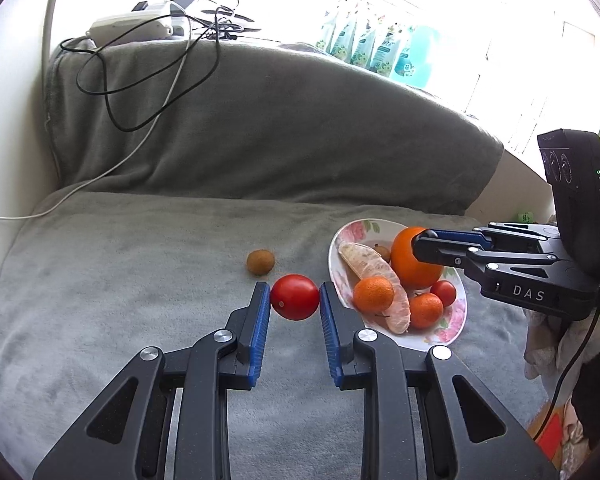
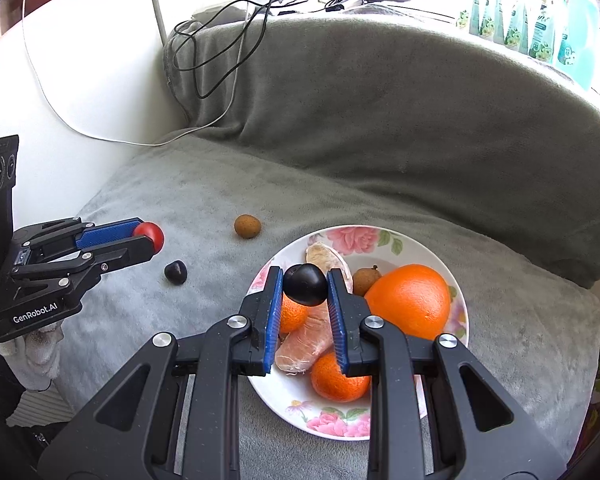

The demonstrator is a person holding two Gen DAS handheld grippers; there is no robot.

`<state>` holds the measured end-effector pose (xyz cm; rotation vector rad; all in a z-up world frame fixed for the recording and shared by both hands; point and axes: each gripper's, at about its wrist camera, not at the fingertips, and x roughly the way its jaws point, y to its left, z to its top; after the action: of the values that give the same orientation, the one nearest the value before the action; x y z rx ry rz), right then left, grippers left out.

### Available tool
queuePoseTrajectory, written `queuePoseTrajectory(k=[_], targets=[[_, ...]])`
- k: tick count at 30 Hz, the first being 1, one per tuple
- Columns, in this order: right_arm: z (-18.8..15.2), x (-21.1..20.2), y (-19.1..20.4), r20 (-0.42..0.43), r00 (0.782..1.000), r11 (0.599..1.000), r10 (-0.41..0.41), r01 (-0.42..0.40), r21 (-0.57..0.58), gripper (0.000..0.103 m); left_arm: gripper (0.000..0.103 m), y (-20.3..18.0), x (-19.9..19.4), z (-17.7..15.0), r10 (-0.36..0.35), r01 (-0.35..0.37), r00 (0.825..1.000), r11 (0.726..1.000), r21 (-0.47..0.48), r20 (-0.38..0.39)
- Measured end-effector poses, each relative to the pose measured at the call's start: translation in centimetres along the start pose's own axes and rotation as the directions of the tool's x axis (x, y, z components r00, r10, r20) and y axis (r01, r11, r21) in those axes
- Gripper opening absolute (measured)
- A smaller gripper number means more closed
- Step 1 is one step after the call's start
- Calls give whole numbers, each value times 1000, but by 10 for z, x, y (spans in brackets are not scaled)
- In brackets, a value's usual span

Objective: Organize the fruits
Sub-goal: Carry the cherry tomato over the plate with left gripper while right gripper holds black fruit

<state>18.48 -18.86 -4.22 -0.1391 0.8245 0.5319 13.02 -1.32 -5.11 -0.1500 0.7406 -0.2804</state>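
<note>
Two grippers: both gripping fruit
Left gripper [image 1: 295,296]: clamps tomato [image 1: 295,297] – plate [image 1: 336,264] just right
Right gripper [image 2: 305,284]: clamps dark plum [image 2: 305,284] – over plate

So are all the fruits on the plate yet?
Not yet. The flowered plate already holds the big orange, tangerines and a peeled segment. The left gripper holds a red tomato, and the right gripper a dark plum. A brown fruit and a dark one wait on the blanket.
</note>
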Motion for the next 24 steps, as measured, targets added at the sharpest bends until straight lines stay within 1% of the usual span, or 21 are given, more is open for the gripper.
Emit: queuePoseTrajectory(k=[9, 16, 24], targets=[[3, -5, -23, 16, 1000, 998, 2, -3, 55, 23, 24, -24, 10, -2, -44, 44, 999, 999, 23, -18], [5, 5, -32, 5, 1000, 997, 12, -12, 81, 23, 24, -47, 21, -4, -98, 99, 994, 994, 44, -40], [10, 17, -42, -9, 1000, 994, 27, -26, 105, 23, 24, -68, 34, -6, -135, 139, 989, 988, 65, -67]])
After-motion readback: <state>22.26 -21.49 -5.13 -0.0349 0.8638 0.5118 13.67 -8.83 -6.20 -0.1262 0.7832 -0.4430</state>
